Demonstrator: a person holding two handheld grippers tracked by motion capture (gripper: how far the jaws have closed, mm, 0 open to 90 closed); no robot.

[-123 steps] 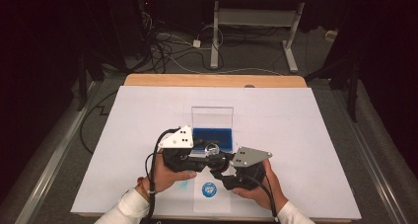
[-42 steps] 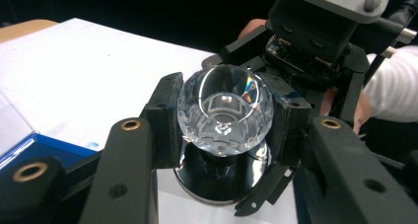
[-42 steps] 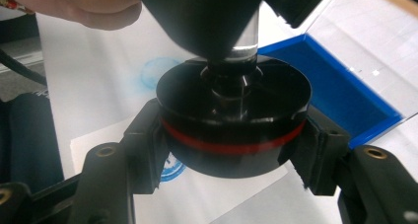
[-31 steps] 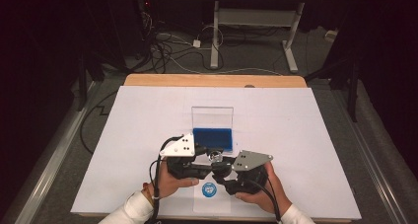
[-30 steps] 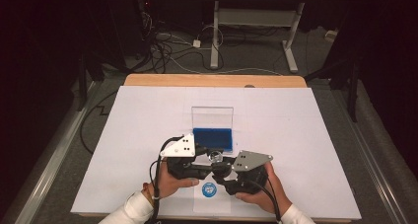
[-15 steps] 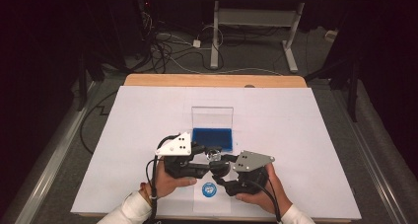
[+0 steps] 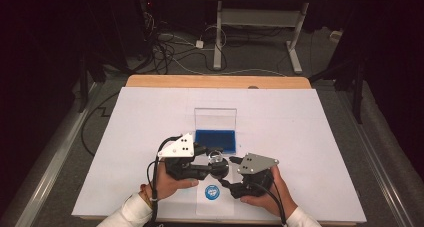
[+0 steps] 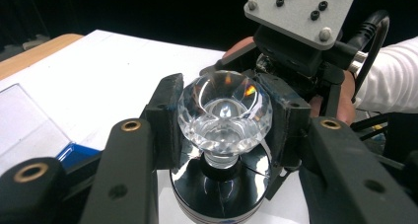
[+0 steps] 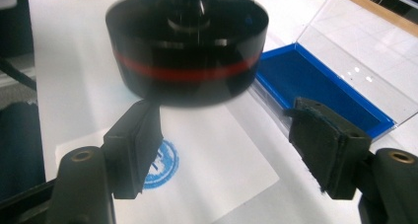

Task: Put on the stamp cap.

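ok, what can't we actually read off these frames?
- Stamp: its underside faces away in the left gripper view.
- Its black base: blurred, top cut off in the right gripper view.
- Blue print: part hidden behind a jaw of the right hand-held gripper; too small in the high view.
- Ink pad: mostly behind the left hand-held gripper.

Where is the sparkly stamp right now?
The stamp is up off the paper, its crystal knob pinched in the left gripper, just above the round blue print and in front of the blue ink pad.
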